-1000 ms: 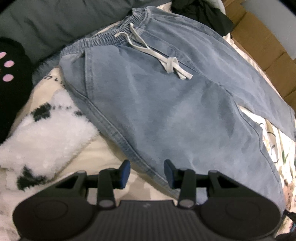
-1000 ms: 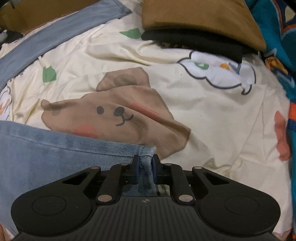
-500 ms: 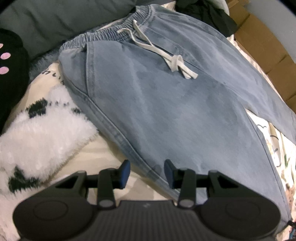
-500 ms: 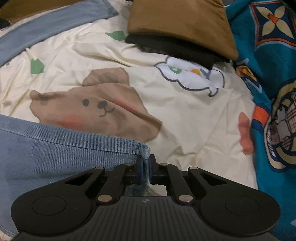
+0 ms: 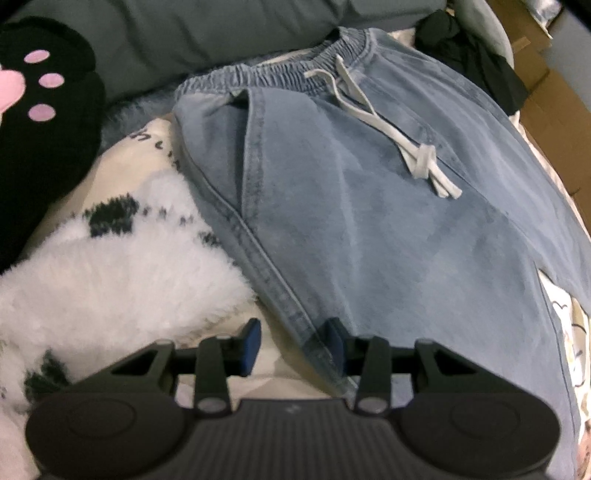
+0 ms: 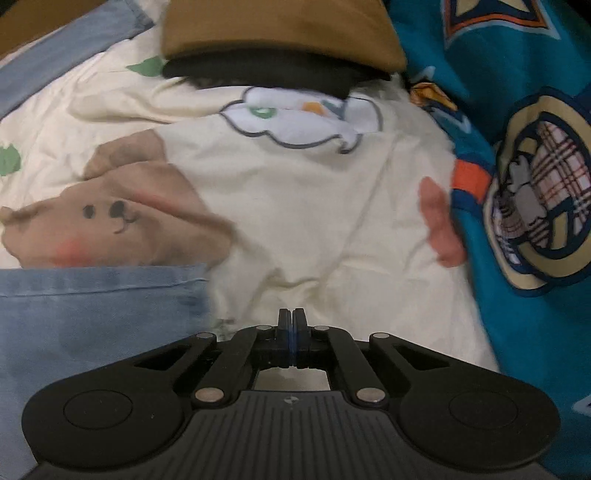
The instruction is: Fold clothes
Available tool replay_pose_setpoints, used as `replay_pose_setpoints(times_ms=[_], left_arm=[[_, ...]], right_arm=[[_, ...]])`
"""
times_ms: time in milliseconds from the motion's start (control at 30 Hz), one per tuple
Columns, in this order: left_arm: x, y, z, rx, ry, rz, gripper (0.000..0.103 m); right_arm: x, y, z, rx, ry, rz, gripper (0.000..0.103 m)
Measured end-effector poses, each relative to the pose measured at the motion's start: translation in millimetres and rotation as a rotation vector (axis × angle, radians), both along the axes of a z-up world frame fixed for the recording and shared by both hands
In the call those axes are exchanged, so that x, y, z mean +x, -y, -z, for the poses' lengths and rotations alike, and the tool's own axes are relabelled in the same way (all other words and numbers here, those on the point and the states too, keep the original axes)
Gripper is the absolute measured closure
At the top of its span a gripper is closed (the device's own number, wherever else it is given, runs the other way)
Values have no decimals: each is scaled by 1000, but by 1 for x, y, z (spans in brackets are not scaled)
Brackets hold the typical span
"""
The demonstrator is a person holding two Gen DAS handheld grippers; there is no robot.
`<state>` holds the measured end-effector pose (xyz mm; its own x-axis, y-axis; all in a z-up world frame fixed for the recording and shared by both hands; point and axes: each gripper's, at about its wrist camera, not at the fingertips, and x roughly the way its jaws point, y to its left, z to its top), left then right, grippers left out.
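Left gripper (image 5: 291, 341) closing astride side seam of denim trousers (image 5: 369, 206), long axis toward upper right of frame. Right gripper (image 6: 291, 321) clenched empty; hem (image 6: 110, 275) lower left.

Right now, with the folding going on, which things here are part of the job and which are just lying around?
Part of the job:
- jeans, with drawstring
- left gripper, closing astride the jeans' side seam
- right gripper, shut on nothing

Lying about:
- fluffy white plush
- black paw cushion
- brown cushion
- teal blanket
- bear-print sheet
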<state>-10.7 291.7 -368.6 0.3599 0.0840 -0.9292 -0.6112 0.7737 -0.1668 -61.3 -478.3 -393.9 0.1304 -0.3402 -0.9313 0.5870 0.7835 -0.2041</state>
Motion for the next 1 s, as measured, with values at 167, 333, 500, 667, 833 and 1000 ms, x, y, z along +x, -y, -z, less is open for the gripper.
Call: replay_pose_setpoints(times_ms=[167, 333, 500, 667, 833, 1000], left_arm=[[-10, -5, -9, 18, 53, -38, 71], [-10, -11, -3, -50, 56, -32, 72], [-5, -11, 12, -127, 74, -25, 71], [-3, -8, 24, -159, 73, -16, 71], [-5, -5, 29, -194, 95, -8, 76], [-12, -13, 32, -239, 129, -35, 88]], right_arm=[[-3, -6, -9, 50, 86, -18, 103], [-3, -22, -13, 128, 147, -40, 102], [-13, -33, -13, 206, 143, -48, 89], [-35, -39, -3, 254, 85, -13, 60], [-45, -48, 12, 300, 9, 32, 60], [-56, -64, 15, 321, -20, 97, 60]])
